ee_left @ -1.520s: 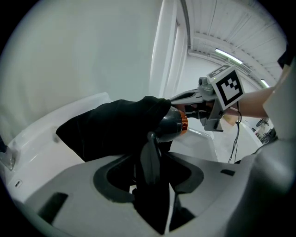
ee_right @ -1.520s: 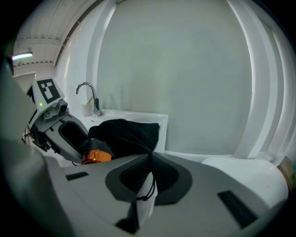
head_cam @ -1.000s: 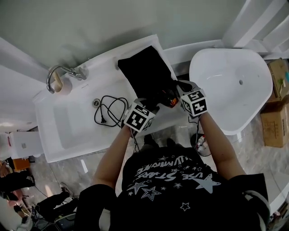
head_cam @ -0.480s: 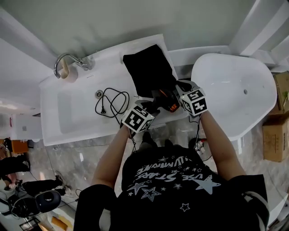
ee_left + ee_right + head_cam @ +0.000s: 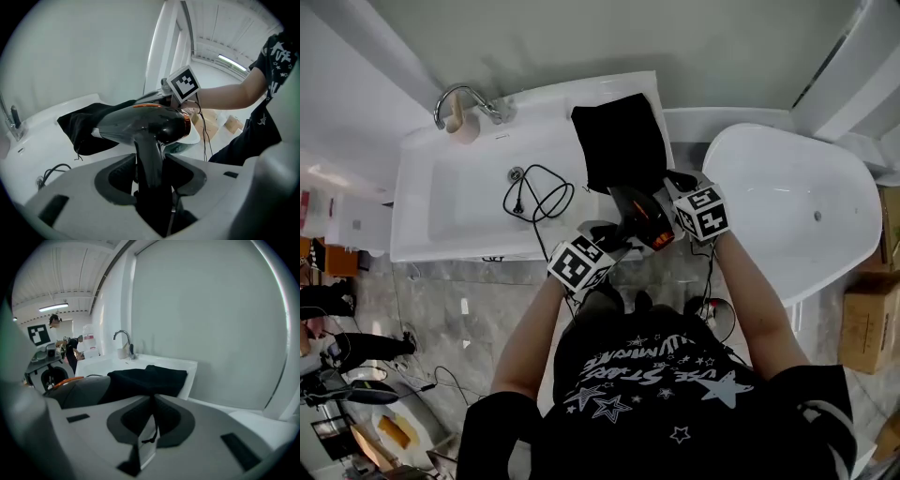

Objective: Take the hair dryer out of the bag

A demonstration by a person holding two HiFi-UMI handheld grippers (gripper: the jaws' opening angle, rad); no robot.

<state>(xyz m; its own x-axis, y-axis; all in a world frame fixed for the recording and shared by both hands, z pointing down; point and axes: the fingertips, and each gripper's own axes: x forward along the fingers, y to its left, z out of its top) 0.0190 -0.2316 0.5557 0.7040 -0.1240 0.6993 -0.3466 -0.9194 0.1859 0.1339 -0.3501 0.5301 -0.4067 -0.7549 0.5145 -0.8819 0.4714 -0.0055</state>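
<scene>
The black hair dryer [image 5: 642, 220] with an orange ring hangs over the front edge of the white sink counter [image 5: 422, 155]. My left gripper [image 5: 614, 236] is shut on its handle, which stands upright between the jaws [image 5: 150, 164]. The dryer's body [image 5: 140, 124] points left, with its nozzle end at the mouth of the black bag [image 5: 619, 150]. I cannot tell whether the nozzle is still inside. My right gripper [image 5: 677, 183] is shut on the bag's near edge [image 5: 152, 399]. The bag [image 5: 147, 380] lies flat beyond it on the counter's right end.
The dryer's black cord and plug [image 5: 536, 199] lie coiled in the sink basin. A chrome faucet [image 5: 469, 98] stands at the back left. A white bathtub [image 5: 797, 197] is on the right, with cardboard boxes [image 5: 874, 323] beyond it. A wall rises behind the counter.
My left gripper has drawn the hair dryer back toward the person, so more of its body shows outside the bag. The right gripper stays at the bag's edge. The head view has swung.
</scene>
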